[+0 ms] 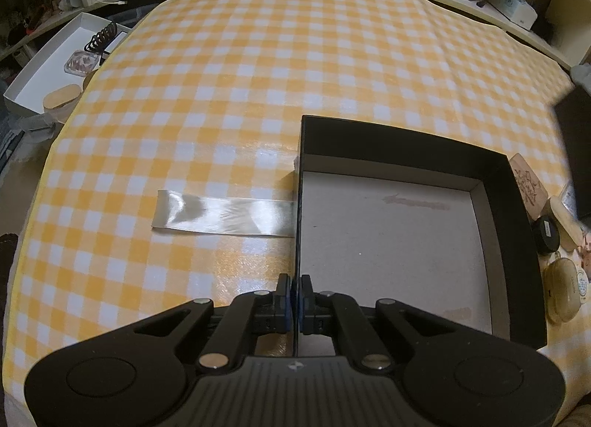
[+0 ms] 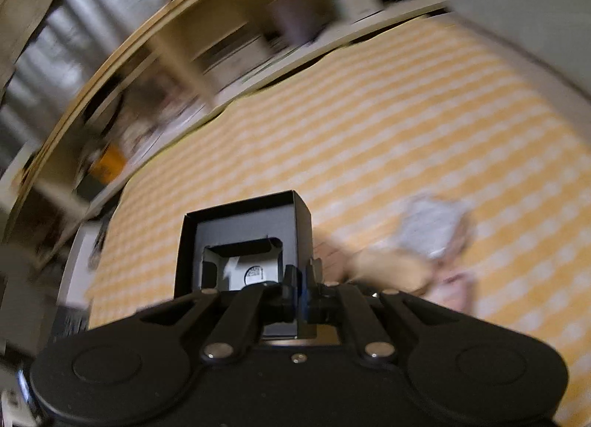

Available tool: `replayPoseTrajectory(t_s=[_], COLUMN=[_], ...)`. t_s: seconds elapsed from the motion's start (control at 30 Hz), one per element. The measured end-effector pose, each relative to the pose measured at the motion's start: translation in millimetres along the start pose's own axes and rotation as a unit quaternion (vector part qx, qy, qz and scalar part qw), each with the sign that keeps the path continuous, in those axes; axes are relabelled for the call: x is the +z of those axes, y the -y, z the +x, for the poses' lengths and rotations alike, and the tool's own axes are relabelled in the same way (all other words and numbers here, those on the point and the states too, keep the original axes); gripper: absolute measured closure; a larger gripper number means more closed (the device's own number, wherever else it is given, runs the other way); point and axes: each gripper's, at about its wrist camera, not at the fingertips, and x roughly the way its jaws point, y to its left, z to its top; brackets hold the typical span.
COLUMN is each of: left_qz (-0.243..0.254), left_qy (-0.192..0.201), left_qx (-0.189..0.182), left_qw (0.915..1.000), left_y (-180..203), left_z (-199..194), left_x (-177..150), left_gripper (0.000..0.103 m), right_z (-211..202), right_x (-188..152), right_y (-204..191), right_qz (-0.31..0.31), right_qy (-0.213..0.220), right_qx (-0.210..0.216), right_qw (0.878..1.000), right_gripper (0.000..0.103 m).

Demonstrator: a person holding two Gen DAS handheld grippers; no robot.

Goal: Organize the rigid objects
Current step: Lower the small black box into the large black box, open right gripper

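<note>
Left wrist view: left gripper [image 1: 294,288] fingers pinch the near wall of the large black box [image 1: 519,212] on the table [image 1: 258,68]. Right gripper [image 2: 303,281] pinches a small black box [image 2: 243,235] (carried, background blurred); next, presumably, lower it into the large box.

1. Large black box [image 1: 406,242]: open, shallow, grey-white bare floor inside; lower right of left wrist view, flat on checked surface [image 1: 258,76].
2. Small black box [image 2: 243,238]: open, a white-and-black insert inside; centre of right wrist view, tilted, sharp against blurred background.
3. Small items just right of large box, at right edge: wooden stamp block [image 1: 528,183], black round jar [image 1: 546,235], amber oval case [image 1: 563,290].
</note>
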Motion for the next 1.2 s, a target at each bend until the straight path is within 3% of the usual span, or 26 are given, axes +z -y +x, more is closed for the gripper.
replayPoseTrajectory(t_s=[0.17,0.37,0.63,0.8,1.03,1.13,1.2], left_qz=[-0.005,-0.017,-0.013,0.000,0.004,0.003,-0.001], left_qy=[0.000,0.001,0.004,0.012,0.012,0.012,0.011], left_qx=[-0.011,-0.026,-0.023,-0.020,-0.019,-0.020,-0.024], left_qw=[0.9999,0.9995,0.9996,0.9997,0.9997,0.9997,0.9997], left_y=[-9,-17,-14,-7,-7,-7,-8], left_z=[1,3,7,7,8,8,8], left_x=[2,3,5,5,2,2,0], left_gripper=[0.098,0.096,0.097,0.098,0.098,0.098,0.097], right_z=[35,79,122,139,146,143,138], right_x=[-24,-46,-67,-74,-81,-79,-76], right_y=[-69,-106,-122,-121,-122,-113,-112], right_qz=[-0.069,-0.102,-0.076,-0.034,-0.032,-0.018,-0.022], right_qy=[-0.037,-0.078,-0.096,-0.109,-0.114,-0.111,-0.104], right_qx=[-0.012,-0.047,-0.069,-0.041,-0.022,0.000,0.002], right_qw=[0.997,0.991,0.990,0.993,0.993,0.994,0.994], right_gripper=[0.100,0.100,0.099,0.099,0.098,0.083,0.057])
